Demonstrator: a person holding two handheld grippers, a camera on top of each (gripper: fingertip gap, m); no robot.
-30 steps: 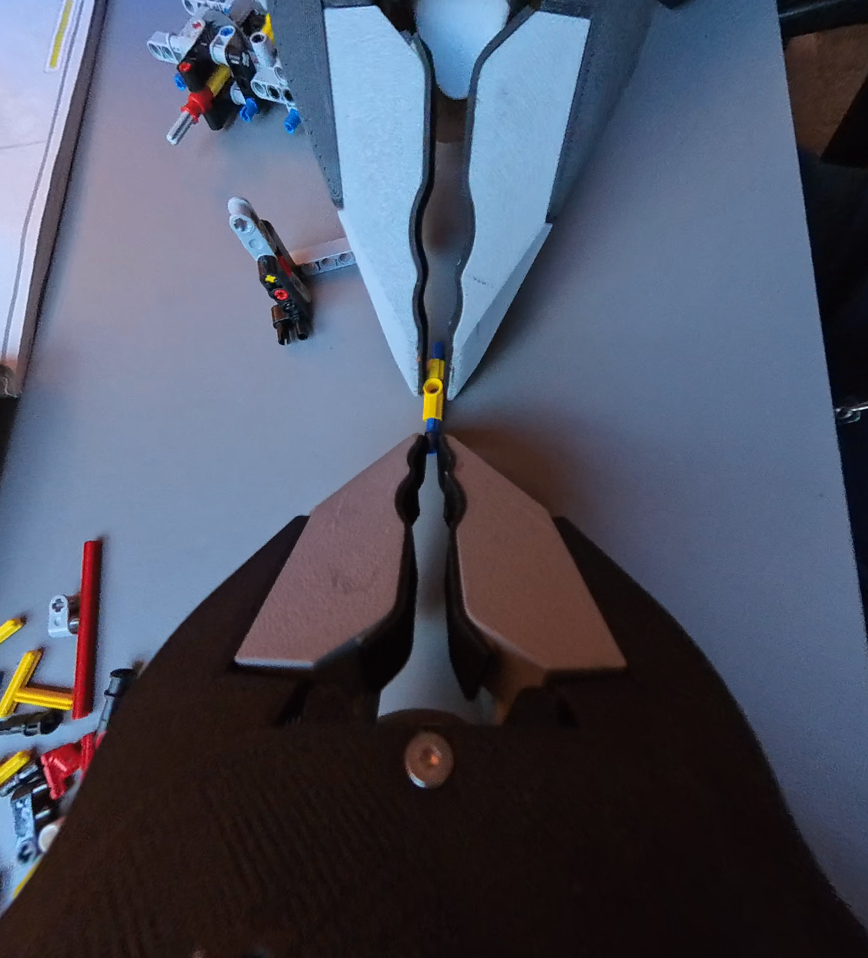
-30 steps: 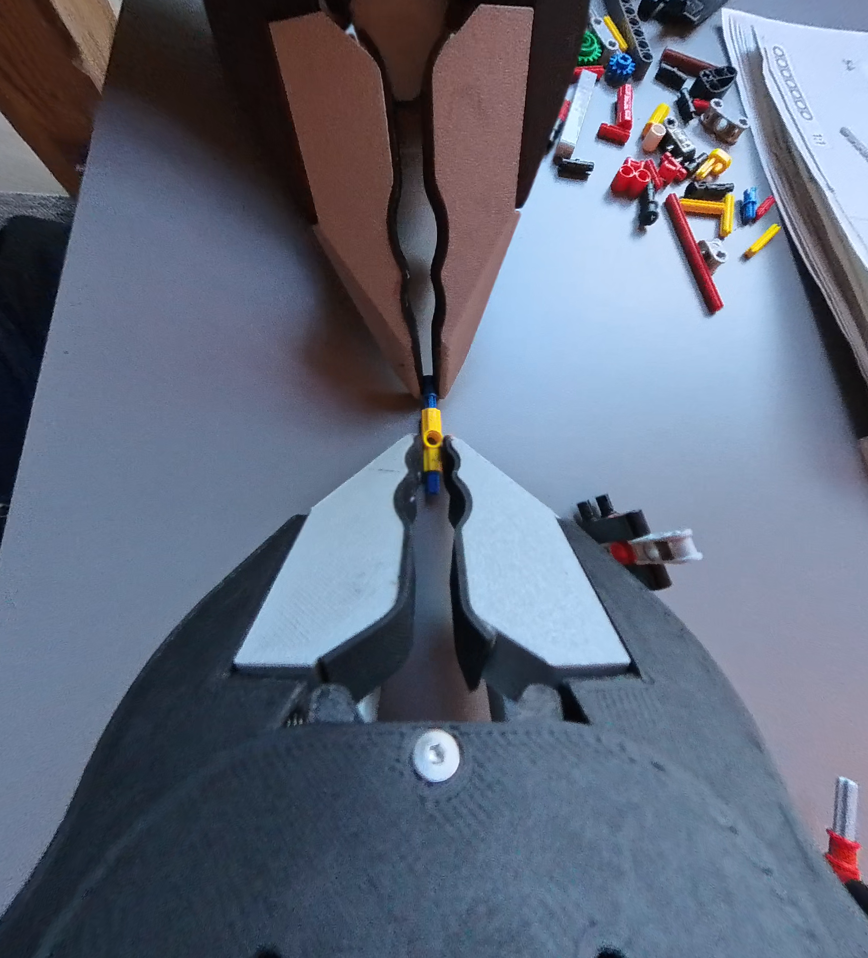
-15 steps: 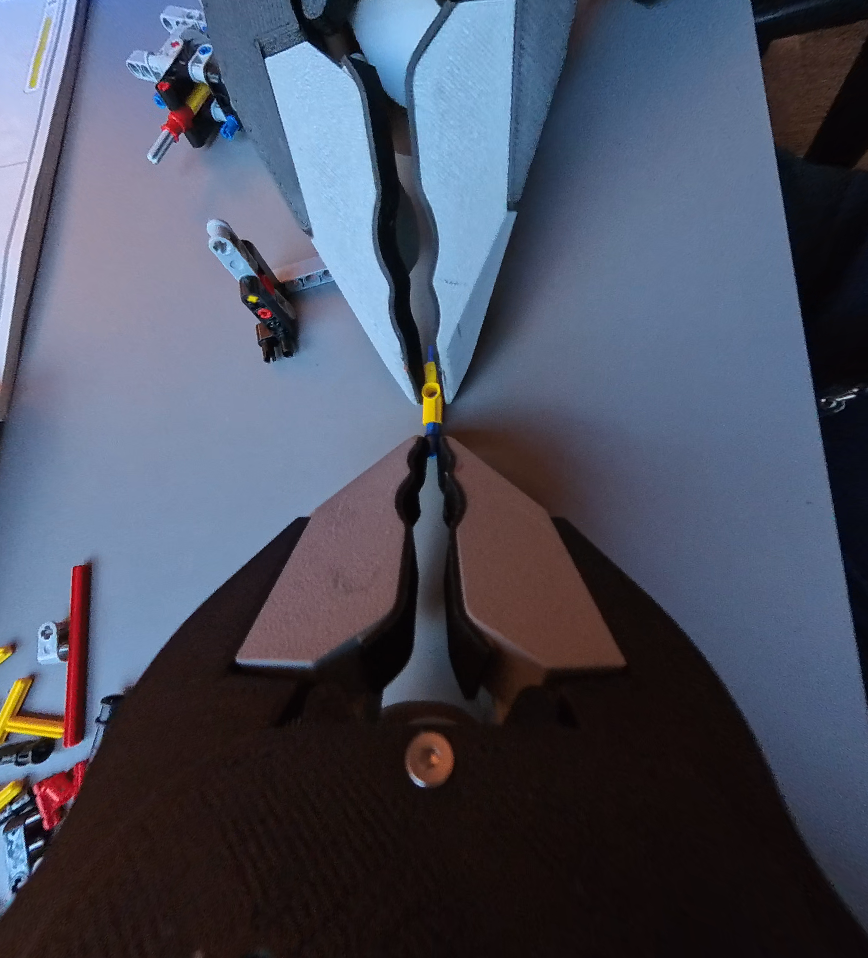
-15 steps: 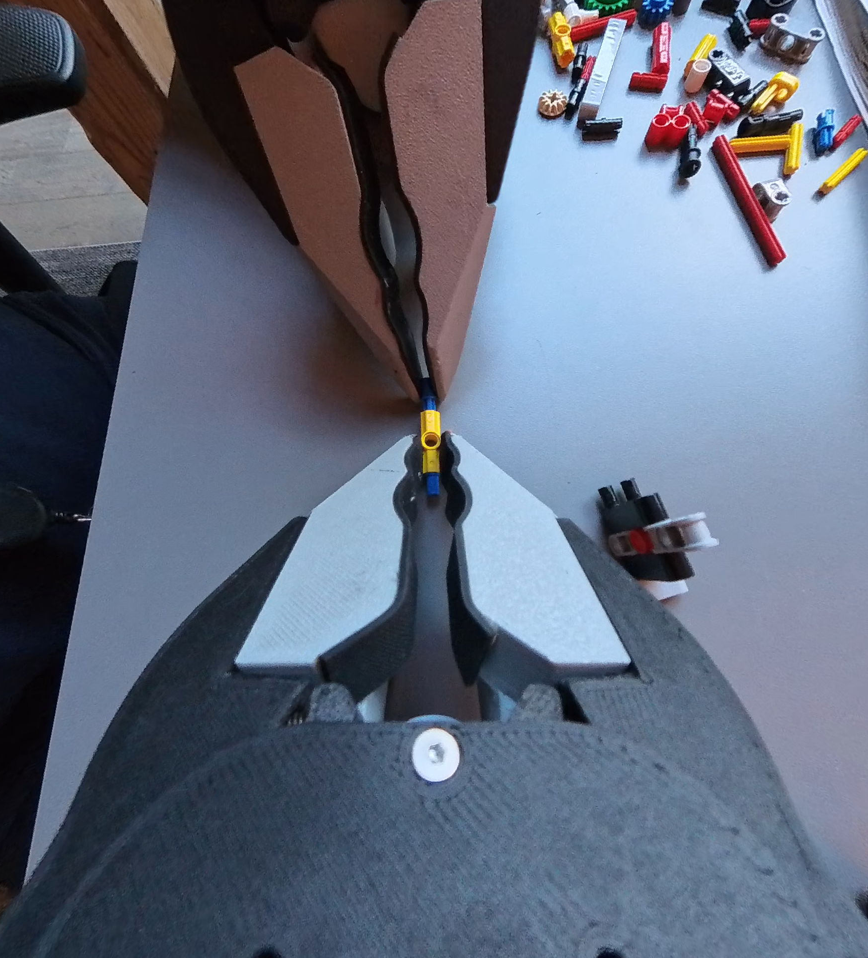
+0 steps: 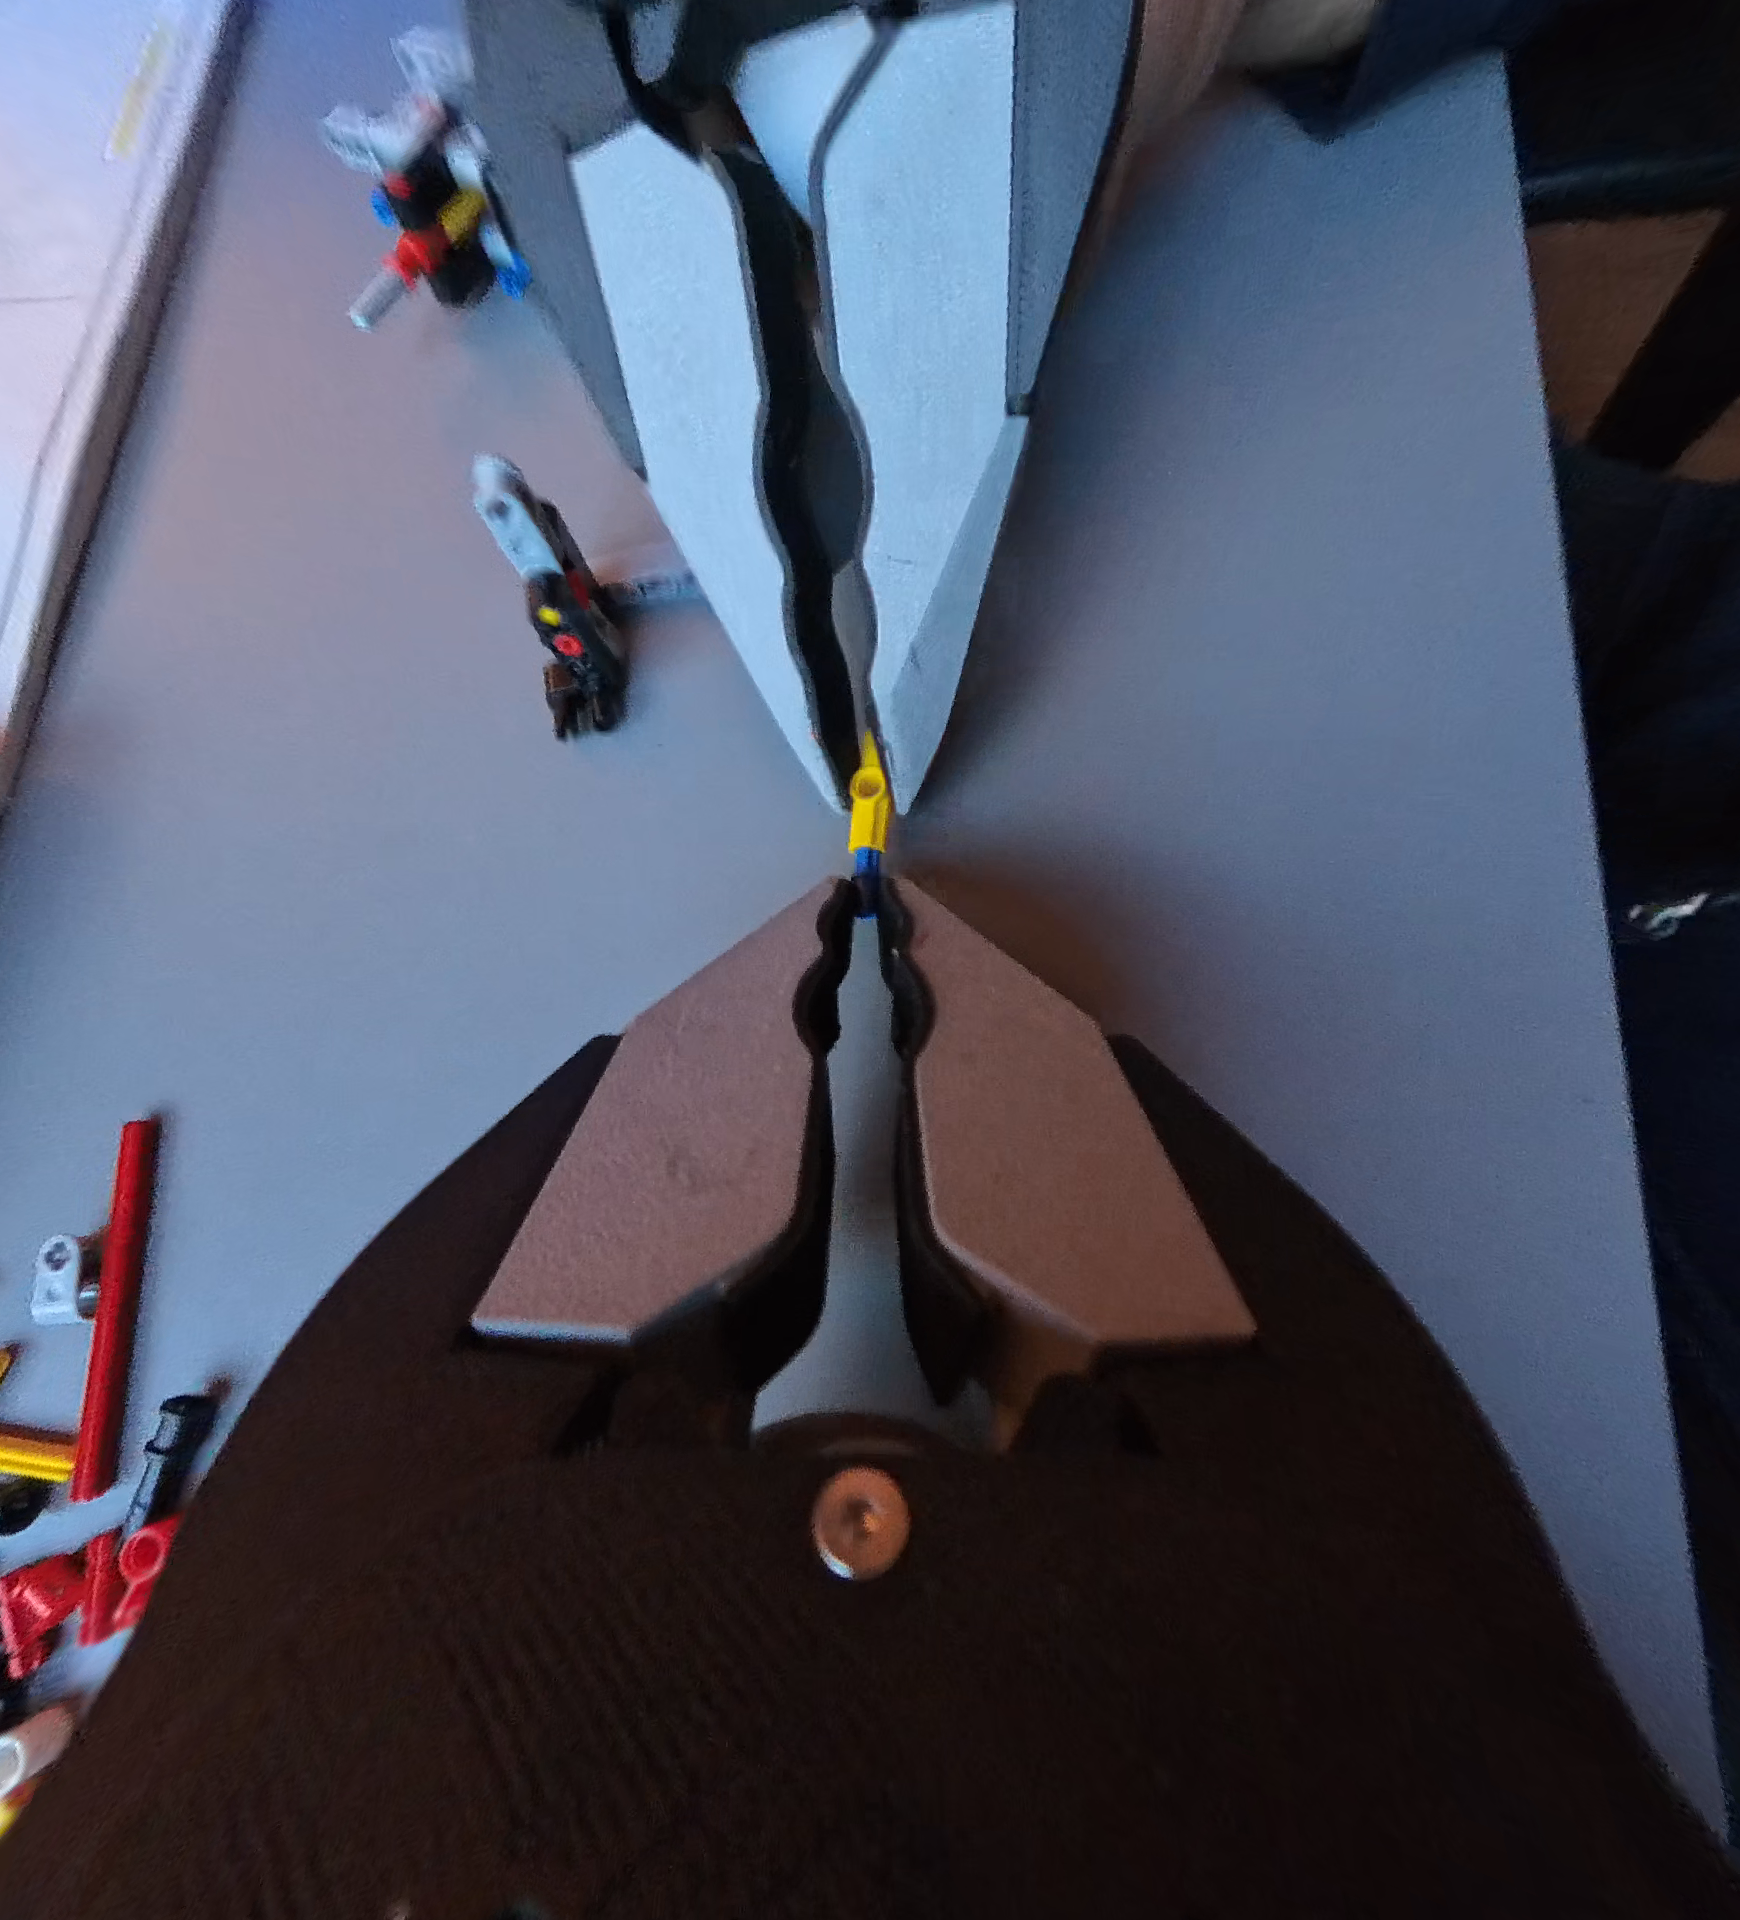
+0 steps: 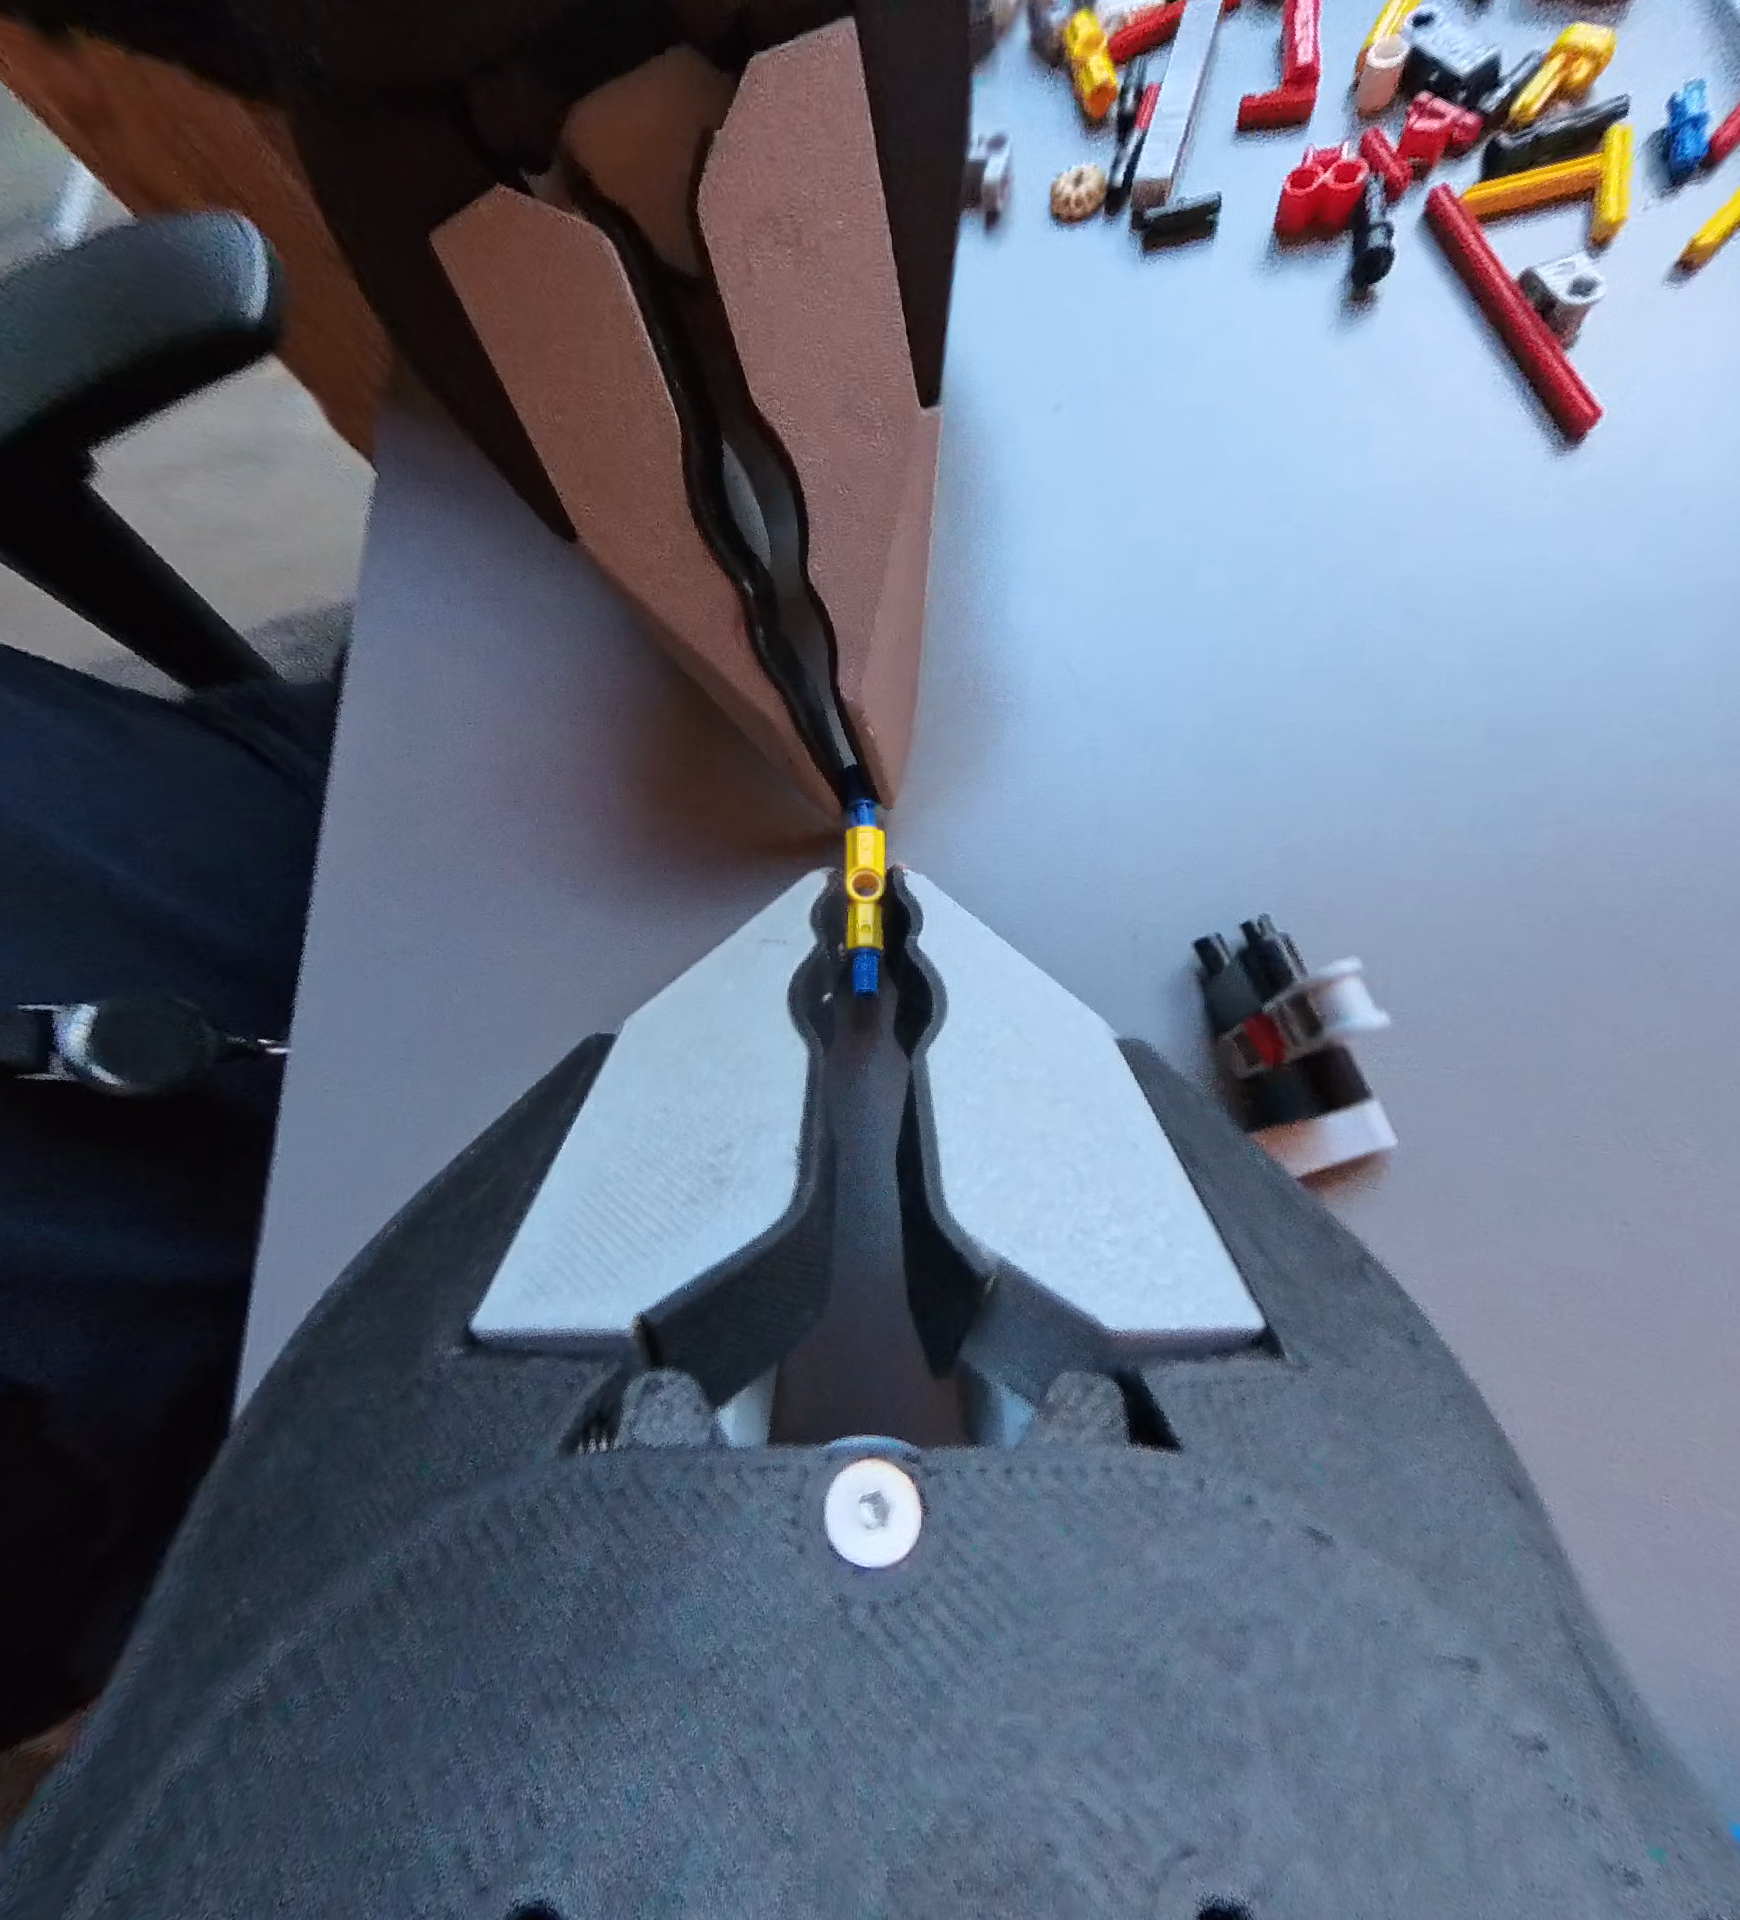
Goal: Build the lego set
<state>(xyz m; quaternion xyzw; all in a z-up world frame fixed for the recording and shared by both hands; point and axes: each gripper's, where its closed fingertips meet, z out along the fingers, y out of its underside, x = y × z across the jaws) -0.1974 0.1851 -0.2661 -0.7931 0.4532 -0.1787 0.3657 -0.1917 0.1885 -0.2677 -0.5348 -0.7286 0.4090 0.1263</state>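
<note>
A small yellow connector (image 6: pixel 864 896) with a blue pin in each end hangs between my two grippers, which meet tip to tip above the grey table (image 6: pixel 1261 644). My right gripper (image 6: pixel 864 902), with pale grey fingers (image 6: pixel 1011 1049), is shut on the yellow connector; it also shows at the top of the left wrist view (image 5: pixel 866 795). My left gripper (image 5: pixel 866 902), with brown fingers (image 5: pixel 1011 1049), is shut on the blue pin (image 5: pixel 866 868) at the connector's far end. In the right wrist view the brown gripper (image 6: pixel 858 802) pinches that pin (image 6: pixel 860 812). A second blue pin (image 6: pixel 863 971) sits between my right fingers.
A small black, white and red assembly (image 6: pixel 1281 1039) lies right of my right gripper and shows in the left wrist view (image 5: pixel 554 603). Another assembly (image 5: pixel 430 218) and a booklet (image 5: pixel 4 312) lie at far left. Loose bricks (image 6: pixel 1417 156) and a red axle (image 6: pixel 1510 312) lie nearby. A chair (image 6: pixel 66 343) stands beyond the edge. Left and right tips are no more than a few centimetres apart. From either gripper's tips it is about 15 centimetres to the red axle (image 6: pixel 1510 312). My left wrist view (image 5: pixel 116 1277) looks at it from another angle.
Both grippers have tilted and swung together, so the other gripper leans in each view and the table shifts. Both keep their hold; connector and pin stay between the tips.
</note>
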